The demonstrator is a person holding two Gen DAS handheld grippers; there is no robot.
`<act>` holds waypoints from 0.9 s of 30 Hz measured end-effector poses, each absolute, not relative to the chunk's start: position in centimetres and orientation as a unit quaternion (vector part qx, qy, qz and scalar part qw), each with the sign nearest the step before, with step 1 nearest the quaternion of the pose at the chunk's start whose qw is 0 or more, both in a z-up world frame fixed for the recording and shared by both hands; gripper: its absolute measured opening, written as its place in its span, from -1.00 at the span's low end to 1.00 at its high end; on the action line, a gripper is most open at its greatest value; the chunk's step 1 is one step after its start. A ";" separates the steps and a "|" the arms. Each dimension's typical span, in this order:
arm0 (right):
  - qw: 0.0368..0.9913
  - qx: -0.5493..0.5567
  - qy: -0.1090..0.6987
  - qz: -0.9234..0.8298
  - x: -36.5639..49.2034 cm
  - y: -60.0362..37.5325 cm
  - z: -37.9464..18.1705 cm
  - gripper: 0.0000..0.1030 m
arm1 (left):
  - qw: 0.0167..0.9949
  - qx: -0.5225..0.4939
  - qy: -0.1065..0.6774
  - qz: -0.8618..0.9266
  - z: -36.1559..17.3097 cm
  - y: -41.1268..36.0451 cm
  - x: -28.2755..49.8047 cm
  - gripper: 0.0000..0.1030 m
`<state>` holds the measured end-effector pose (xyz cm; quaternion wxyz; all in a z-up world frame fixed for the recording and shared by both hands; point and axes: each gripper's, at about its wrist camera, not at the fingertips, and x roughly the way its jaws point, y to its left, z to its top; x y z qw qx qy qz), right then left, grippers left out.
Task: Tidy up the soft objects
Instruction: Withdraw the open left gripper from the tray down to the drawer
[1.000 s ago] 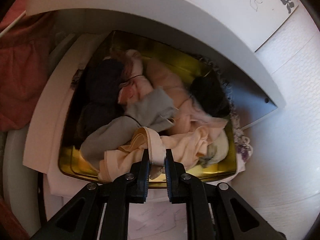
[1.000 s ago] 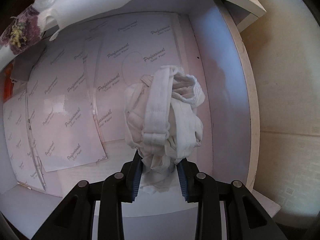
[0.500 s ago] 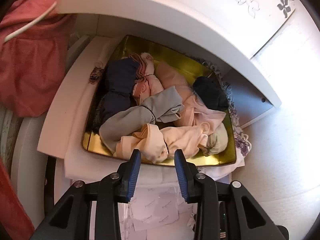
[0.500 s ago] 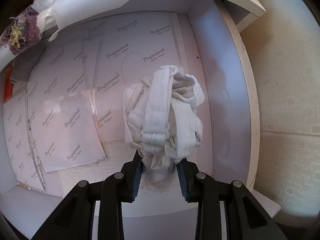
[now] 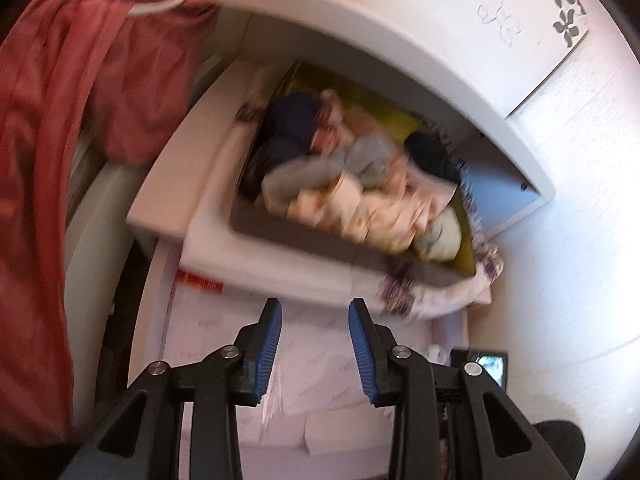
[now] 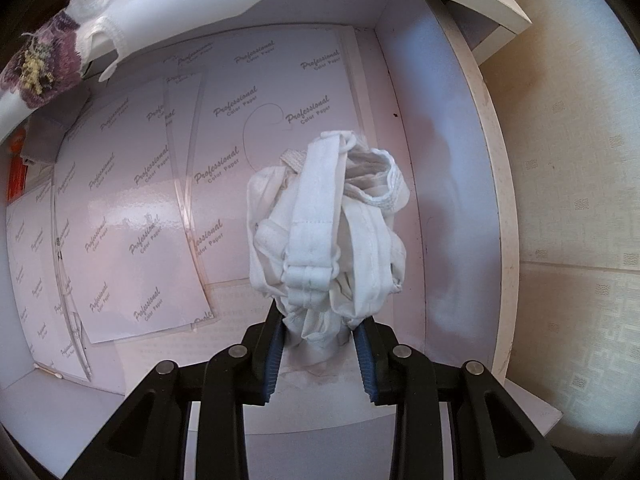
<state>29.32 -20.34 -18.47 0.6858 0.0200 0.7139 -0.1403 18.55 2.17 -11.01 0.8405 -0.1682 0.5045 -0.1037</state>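
Right gripper (image 6: pixel 318 334) clamping white garment (image 6: pixel 328 232), left gripper (image 5: pixel 315 336) empty

A home, by the look of it — the inside of a white laminate wardrobe or closet; a red knitted garment (image 5: pixel 92 80) hangs from a white hanger beside the white shelves (image 5: pixel 360 40); a gold-lined box (image 5: pixel 466 236) on one shelf is heaped with small soft clothes (image 5: pixel 360 184); a lower compartment is lined with glossy printed paper sheets (image 6: pixel 132 216) — embossed pale wallpaper (image 6: pixel 580 200) covers the wall alongside.

Upper shelf board (image 5: pixel 400 60) overhangs the packed tin (image 5: pixel 466 240).
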 end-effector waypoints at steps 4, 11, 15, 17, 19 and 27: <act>0.685 0.018 0.715 -0.139 29.3 -20.1 -18.5 -0.36 | 0.824 -0.151 0.541 -0.078 -13.4 1.9 17.2 -0.33; 0.686 0.015 0.715 -0.138 29.4 -20.0 -18.6 -0.36 | 0.801 -0.110 0.584 -0.069 -16.7 0.5 15.9 -0.33; 0.687 0.011 0.714 -0.135 29.4 -19.9 -18.7 -0.37 | 0.784 -0.072 0.613 -0.068 -19.5 -0.5 15.5 -0.33; 0.689 0.019 0.712 -0.134 29.2 -19.9 -18.5 -0.40 | 0.773 -0.058 0.629 -0.068 -21.4 -0.7 15.2 -0.33; 0.691 0.028 0.710 -0.131 29.1 -20.0 -18.3 -0.44 | 0.758 -0.051 0.647 -0.066 -22.9 -0.8 15.1 -0.33; 0.701 0.082 0.699 -0.121 28.7 -20.7 -16.5 -0.47 | 0.730 -0.026 0.678 -0.086 -25.6 -1.9 14.7 -0.31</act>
